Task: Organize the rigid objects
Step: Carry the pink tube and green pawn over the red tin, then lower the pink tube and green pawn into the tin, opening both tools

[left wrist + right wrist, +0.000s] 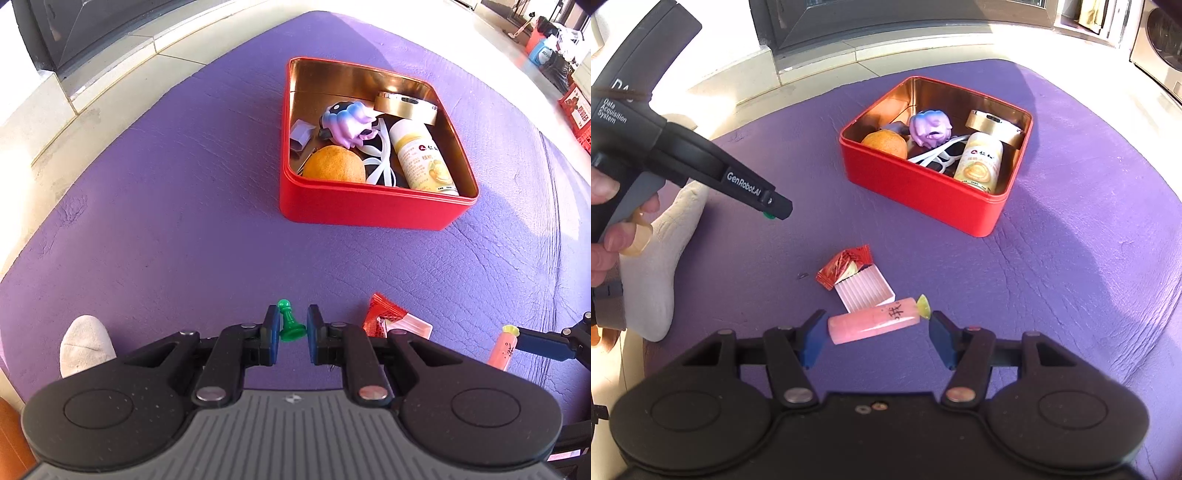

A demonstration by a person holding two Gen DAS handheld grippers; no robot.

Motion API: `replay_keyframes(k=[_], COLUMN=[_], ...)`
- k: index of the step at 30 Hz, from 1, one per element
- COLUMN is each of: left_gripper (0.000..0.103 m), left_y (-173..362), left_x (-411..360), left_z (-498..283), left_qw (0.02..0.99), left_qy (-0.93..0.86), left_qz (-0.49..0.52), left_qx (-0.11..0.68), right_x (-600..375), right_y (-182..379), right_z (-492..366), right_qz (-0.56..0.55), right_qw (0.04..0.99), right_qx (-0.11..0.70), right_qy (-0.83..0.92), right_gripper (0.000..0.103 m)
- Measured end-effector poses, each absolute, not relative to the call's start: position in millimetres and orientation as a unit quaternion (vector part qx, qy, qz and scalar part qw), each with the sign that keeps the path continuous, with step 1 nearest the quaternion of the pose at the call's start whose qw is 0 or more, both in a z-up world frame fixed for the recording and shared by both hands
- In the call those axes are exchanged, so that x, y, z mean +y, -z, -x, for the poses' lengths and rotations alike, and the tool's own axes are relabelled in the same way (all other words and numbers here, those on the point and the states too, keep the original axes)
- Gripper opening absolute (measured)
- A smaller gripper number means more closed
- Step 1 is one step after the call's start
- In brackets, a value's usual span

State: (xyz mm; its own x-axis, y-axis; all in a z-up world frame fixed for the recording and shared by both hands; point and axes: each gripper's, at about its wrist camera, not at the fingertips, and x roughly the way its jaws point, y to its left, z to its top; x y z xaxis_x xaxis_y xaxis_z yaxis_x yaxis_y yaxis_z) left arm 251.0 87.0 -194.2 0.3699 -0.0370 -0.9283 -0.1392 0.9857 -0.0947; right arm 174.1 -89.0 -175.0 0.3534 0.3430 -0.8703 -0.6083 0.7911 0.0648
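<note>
Presently: left gripper (289, 328) clamped on green pawn (289, 322); right gripper (874, 336) spread wide around pink tube (875, 319); red tin (923, 192) holding orange (885, 144).

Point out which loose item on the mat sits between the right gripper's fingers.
The pink tube with the lime-slice tip, lying on its side between the open right gripper. The red wrapper and white ribbed box lie farther out.

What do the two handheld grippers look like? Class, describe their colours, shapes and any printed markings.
Both have matte black linkage bodies with round side housings, silver pivot pins and blue finger pads. The left gripper has a ribbed grey panel at its base. Seen from the right wrist view, it has a black pistol-style handle with a grey trigger, printed "GenRobot.AI" and "Data Acquisition System" in white. The right gripper looks alike.
</note>
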Motion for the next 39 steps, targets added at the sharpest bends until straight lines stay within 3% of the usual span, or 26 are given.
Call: replay_keyframes(k=[14,24,39], left_gripper=[0.015,0.015,0.015], left_y=[128,89,117], left_x=[82,77,77], left_z=[-262,-292,-358], left_qw=[0.855,0.878,0.875], left_qy=[-0.001,0.023,0.026], left_qz=[0.080,0.061,0.054], left_qx=[0.513,0.473,0.481], right_x=[-100,-85,-53], right_y=[113,75,104], right_z=[-176,-209,-273], right_qz=[0.074,0.105,0.137], right_qw=[0.842,0.865,0.866], right_qx=[0.465,0.415,0.412], right_qy=[-0.262,-0.261,-0.246], right_gripper=[0.059,0.059,0.059])
